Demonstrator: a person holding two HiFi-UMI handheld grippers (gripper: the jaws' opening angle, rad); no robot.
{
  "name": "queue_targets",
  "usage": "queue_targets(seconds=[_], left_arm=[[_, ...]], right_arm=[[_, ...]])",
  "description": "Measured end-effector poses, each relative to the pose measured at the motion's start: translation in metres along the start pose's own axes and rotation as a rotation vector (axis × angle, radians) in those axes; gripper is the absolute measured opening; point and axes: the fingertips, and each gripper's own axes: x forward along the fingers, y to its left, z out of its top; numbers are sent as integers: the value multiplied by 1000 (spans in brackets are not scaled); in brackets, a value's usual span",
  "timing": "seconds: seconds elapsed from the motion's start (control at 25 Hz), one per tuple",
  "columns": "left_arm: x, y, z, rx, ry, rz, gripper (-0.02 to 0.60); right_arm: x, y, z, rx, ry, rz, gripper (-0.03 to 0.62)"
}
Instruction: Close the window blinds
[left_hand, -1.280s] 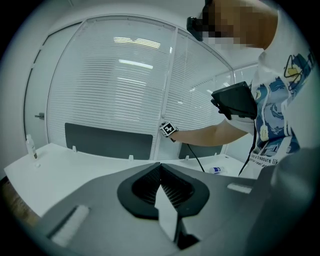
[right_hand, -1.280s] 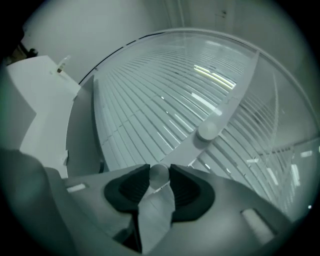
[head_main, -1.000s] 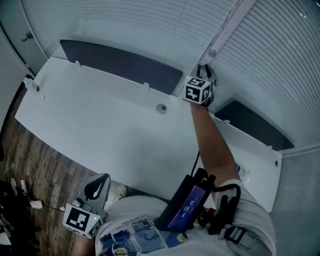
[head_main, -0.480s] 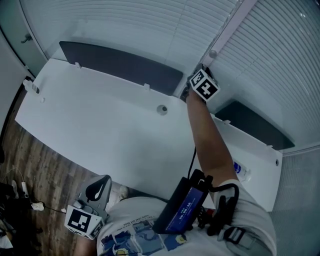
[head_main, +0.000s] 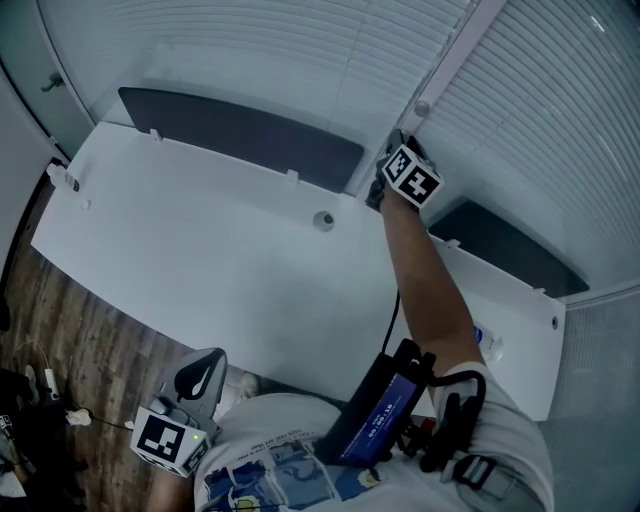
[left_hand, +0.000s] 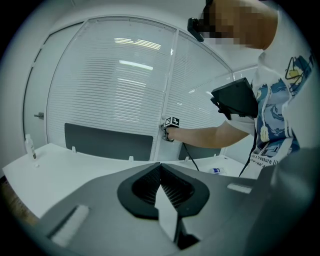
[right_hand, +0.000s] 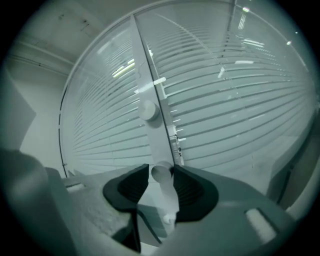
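Right gripper (head_main: 398, 148) reaches over the white desk (head_main: 200, 250) to the post (head_main: 455, 55) between the two window blinds (head_main: 250, 50), pointing about level. In the right gripper view a small round knob (right_hand: 160, 173) on that post sits between its jaws. The jaws have just been opening and now stand slightly apart, pads close beside the knob, not clamped on it. A second round knob (right_hand: 148, 110) sits higher on the same post. The blinds hang down over both panes, reaching the dark panels (head_main: 240, 125) at the back of the desk. Left gripper (left_hand: 160, 166) is held low by the person's hip, well away from the blinds, jaw tips together, nothing in them
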Motion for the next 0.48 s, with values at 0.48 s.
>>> queue_targets(seconds=[0.48], left_arm=[[8, -7, 0, 9, 10, -41, 5]], right_arm=[[-15, 21, -14, -1151, 32, 74, 175]])
